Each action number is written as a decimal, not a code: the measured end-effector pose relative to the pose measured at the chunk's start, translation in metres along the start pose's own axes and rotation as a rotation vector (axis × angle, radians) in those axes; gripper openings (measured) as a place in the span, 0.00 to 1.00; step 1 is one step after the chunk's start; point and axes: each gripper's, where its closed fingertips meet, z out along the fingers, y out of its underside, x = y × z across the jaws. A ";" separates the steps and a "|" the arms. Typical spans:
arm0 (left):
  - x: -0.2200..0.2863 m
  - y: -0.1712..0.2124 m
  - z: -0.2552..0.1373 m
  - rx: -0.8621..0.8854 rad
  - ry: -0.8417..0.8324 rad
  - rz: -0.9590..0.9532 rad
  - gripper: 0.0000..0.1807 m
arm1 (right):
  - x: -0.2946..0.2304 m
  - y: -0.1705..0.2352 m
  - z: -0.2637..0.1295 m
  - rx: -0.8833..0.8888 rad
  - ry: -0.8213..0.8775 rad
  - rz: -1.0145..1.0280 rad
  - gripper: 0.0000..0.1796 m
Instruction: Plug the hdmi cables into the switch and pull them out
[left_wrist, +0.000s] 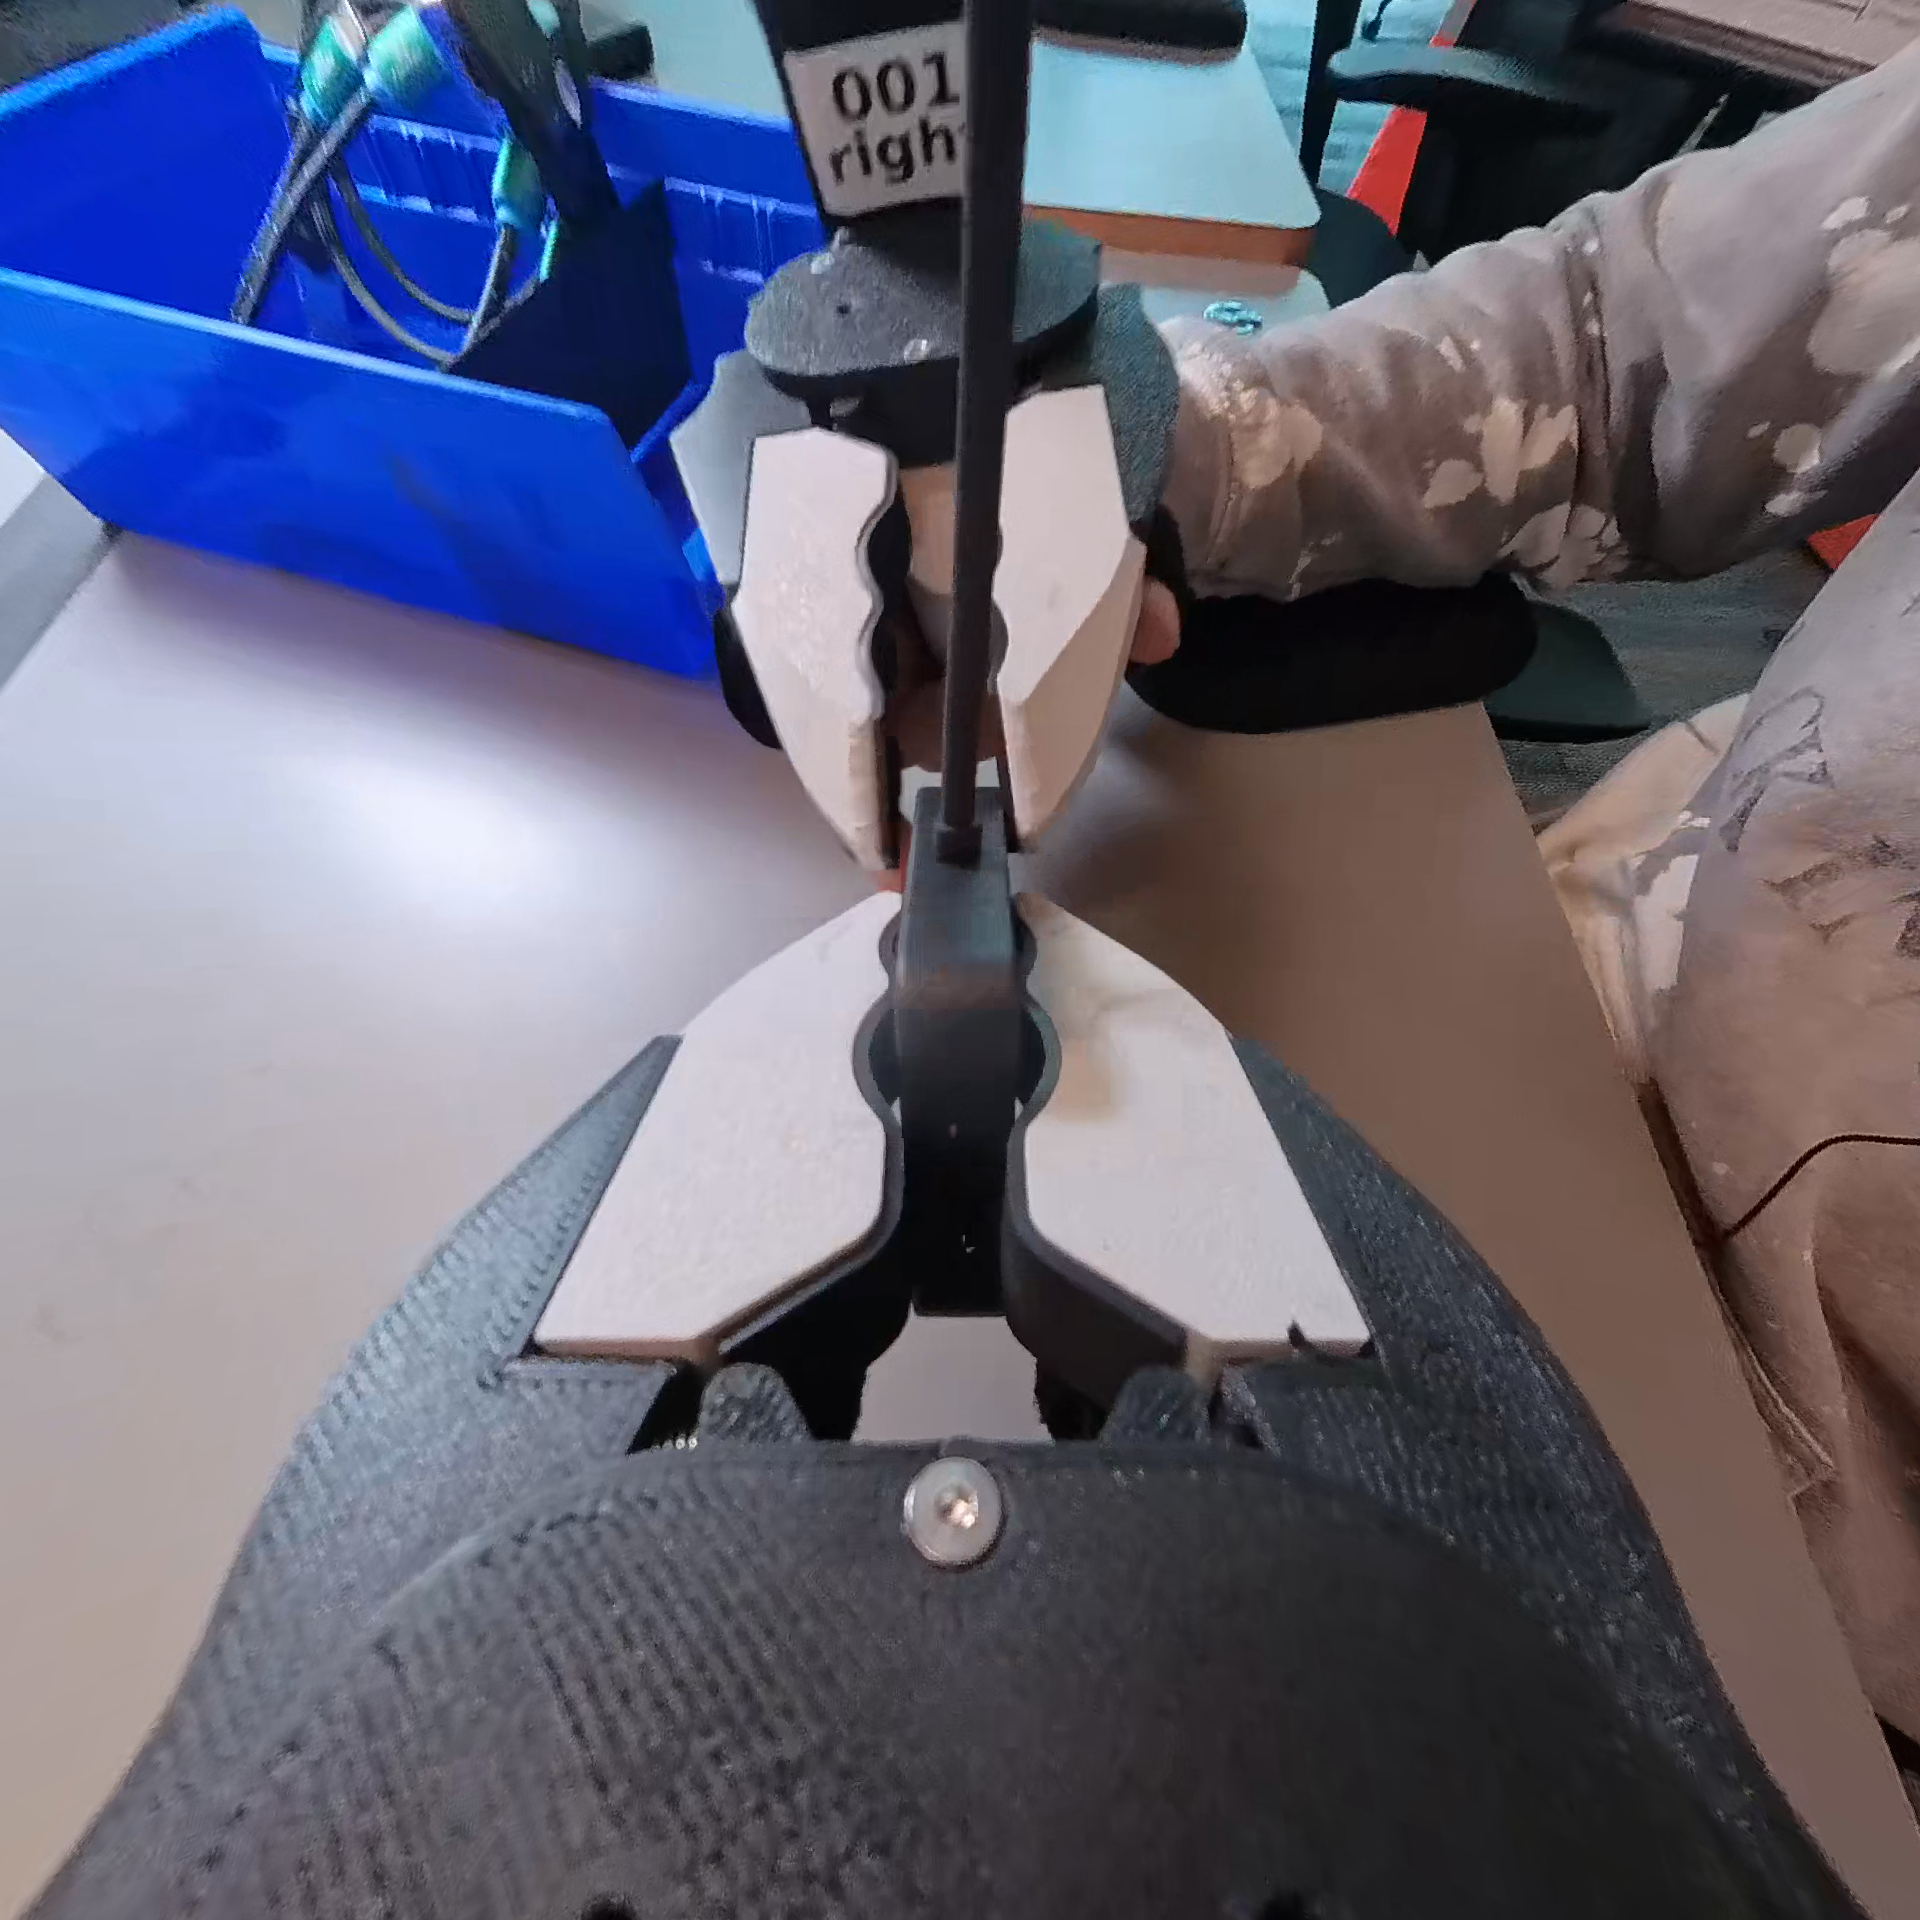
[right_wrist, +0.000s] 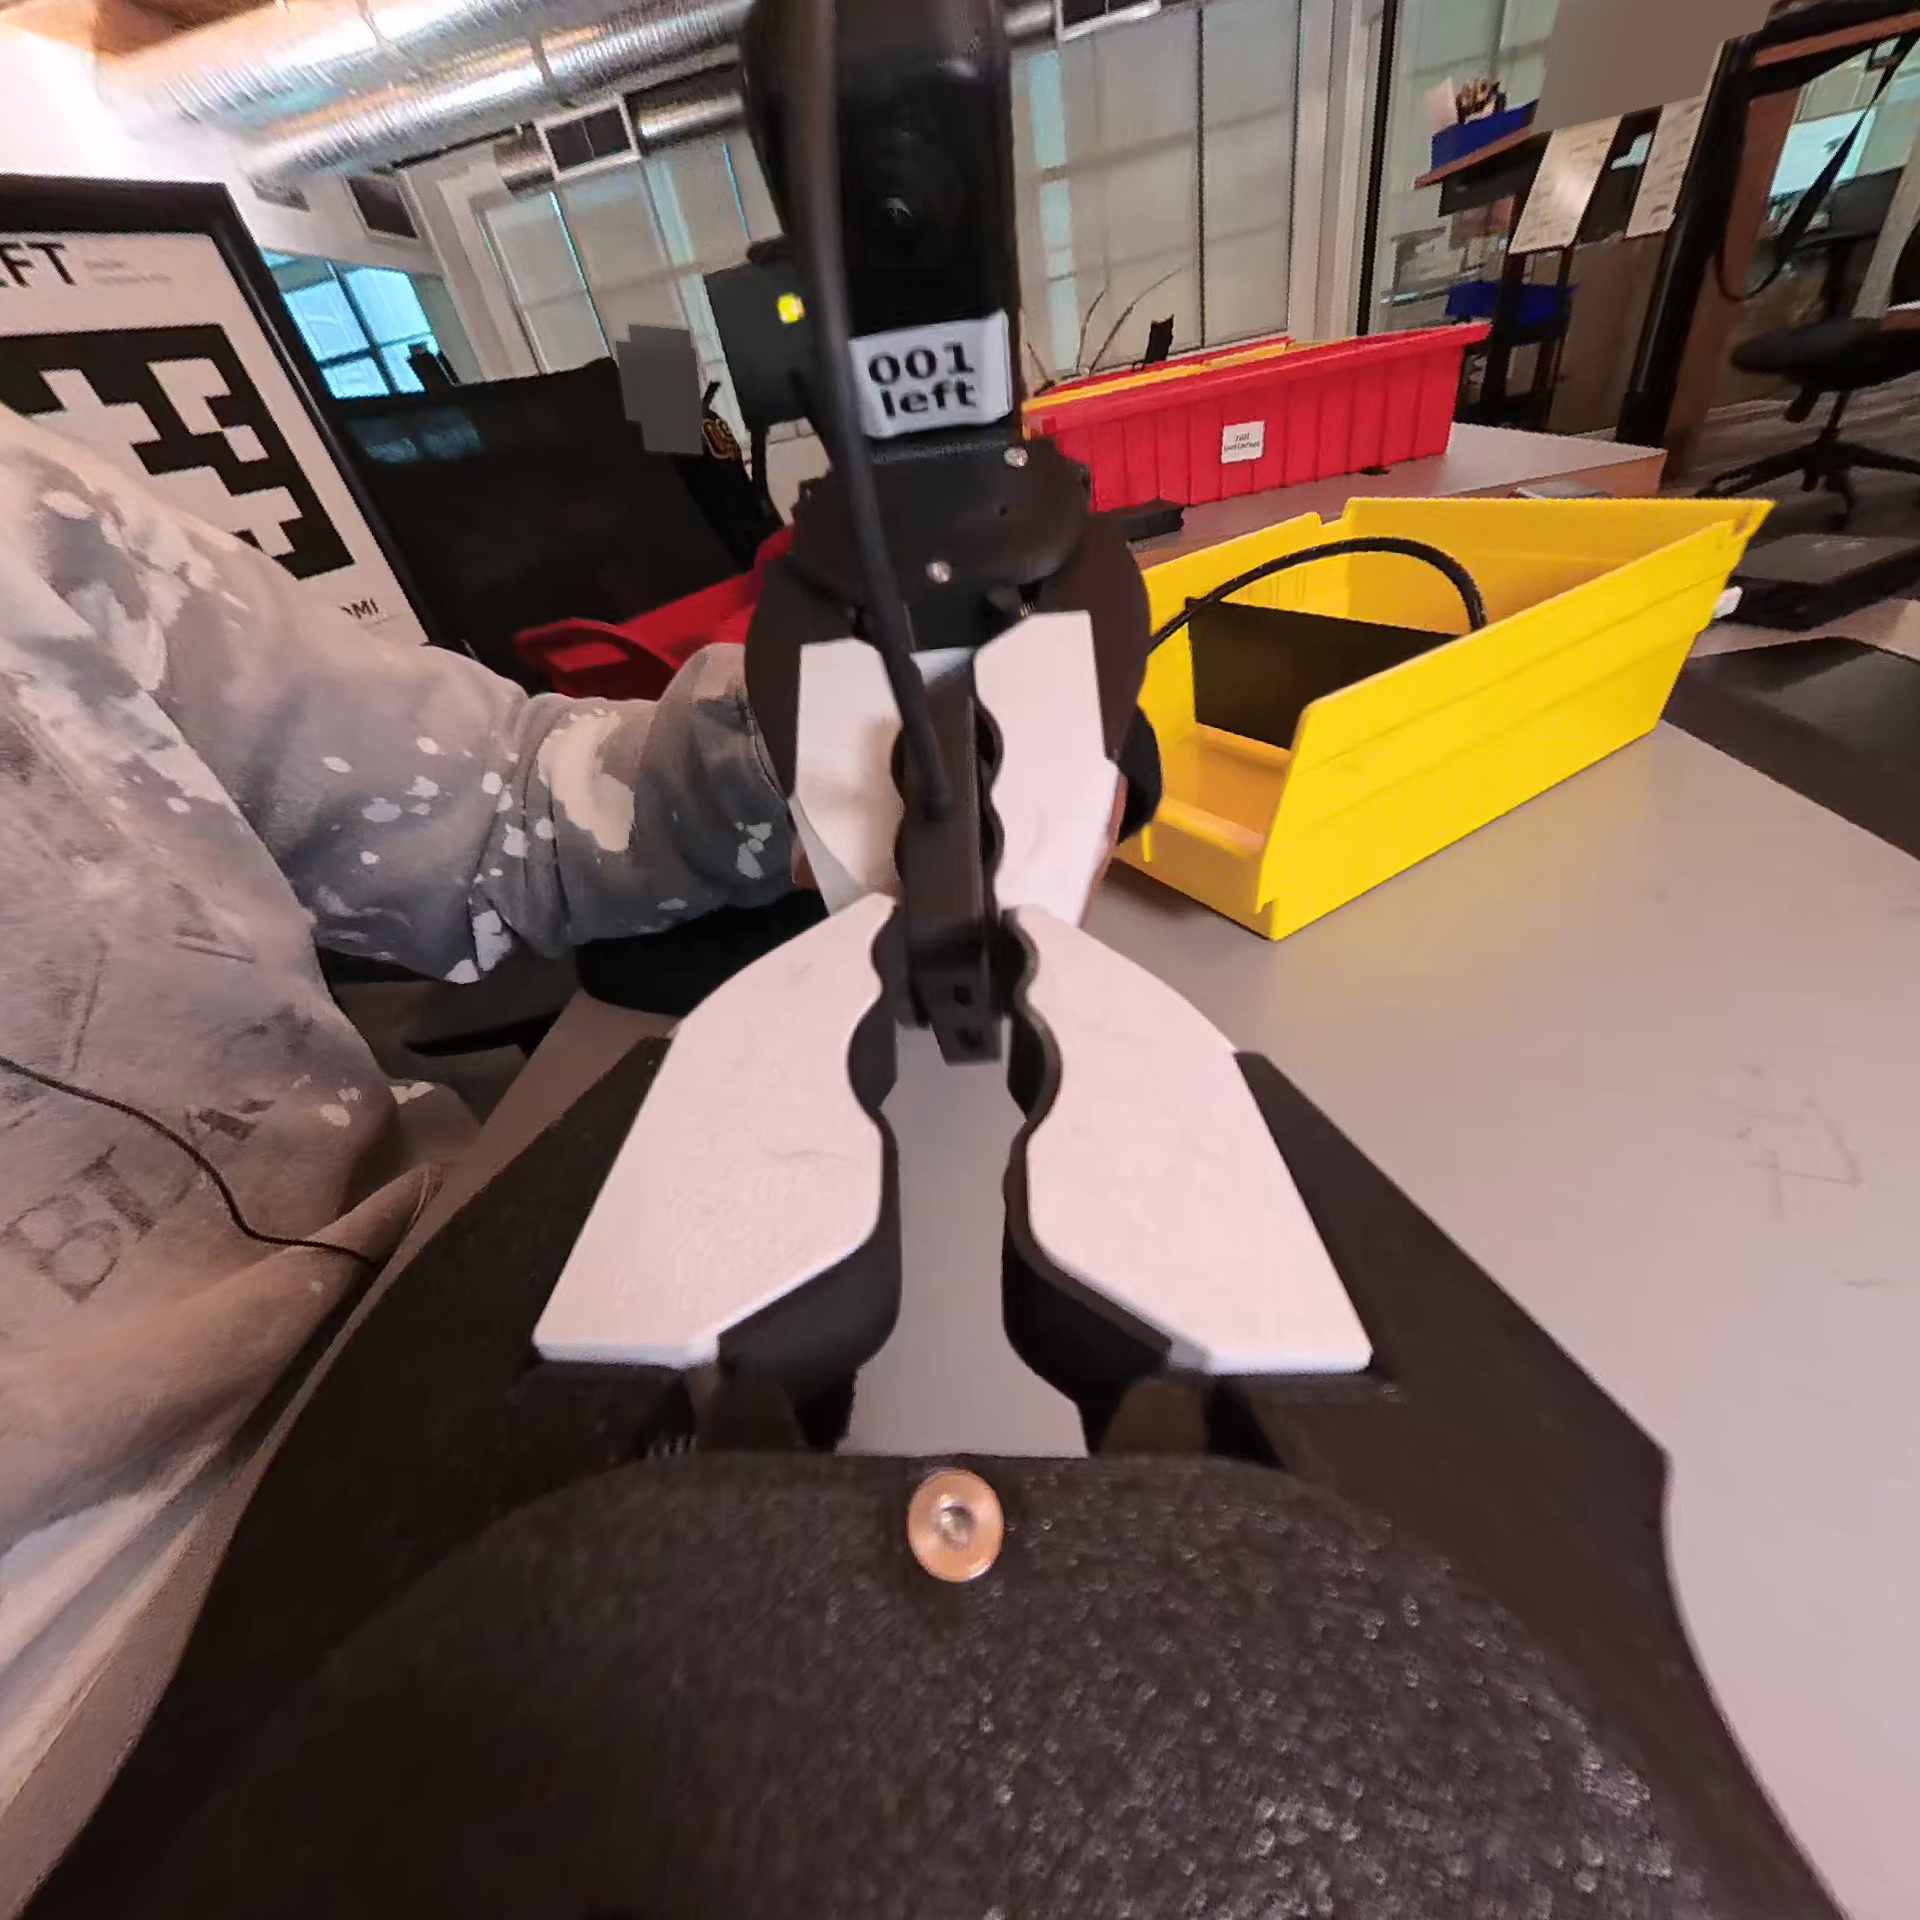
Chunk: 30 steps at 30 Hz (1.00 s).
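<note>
My left gripper (left_wrist: 956, 925) is shut on the black switch (left_wrist: 956, 1091), which it holds flat between its white fingers above the table. A black HDMI plug (left_wrist: 958, 831) sits at the switch's far end, and its thin cable (left_wrist: 977, 416) runs straight up out of view. My right gripper (right_wrist: 956, 920) faces the left one and is shut on the plug end (right_wrist: 961, 1003). In the left wrist view the right gripper (left_wrist: 951, 831) has its fingertips on both sides of the plug. In the right wrist view the left gripper (right_wrist: 940, 883) grips the switch just behind. Whether the plug is fully seated is hidden.
A blue bin (left_wrist: 343, 478) with teal-ended cables (left_wrist: 395, 62) stands at the far left. A yellow bin (right_wrist: 1455, 686) holding a black cable stands to the right, with red bins (right_wrist: 1247, 416) behind it. The grey table (right_wrist: 1558, 1039) ends near the person's sleeve (left_wrist: 1507, 395).
</note>
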 end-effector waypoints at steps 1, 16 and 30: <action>0.000 0.003 0.001 -0.008 0.006 -0.010 0.08 | 0.000 0.003 0.002 -0.026 0.009 -0.009 0.08; 0.000 -0.042 -0.020 0.360 0.013 -0.042 0.14 | -0.002 -0.046 -0.056 0.421 -0.096 0.091 0.07; 0.001 -0.045 -0.024 0.388 -0.046 0.057 0.08 | -0.006 -0.039 -0.045 0.331 -0.013 -0.017 0.08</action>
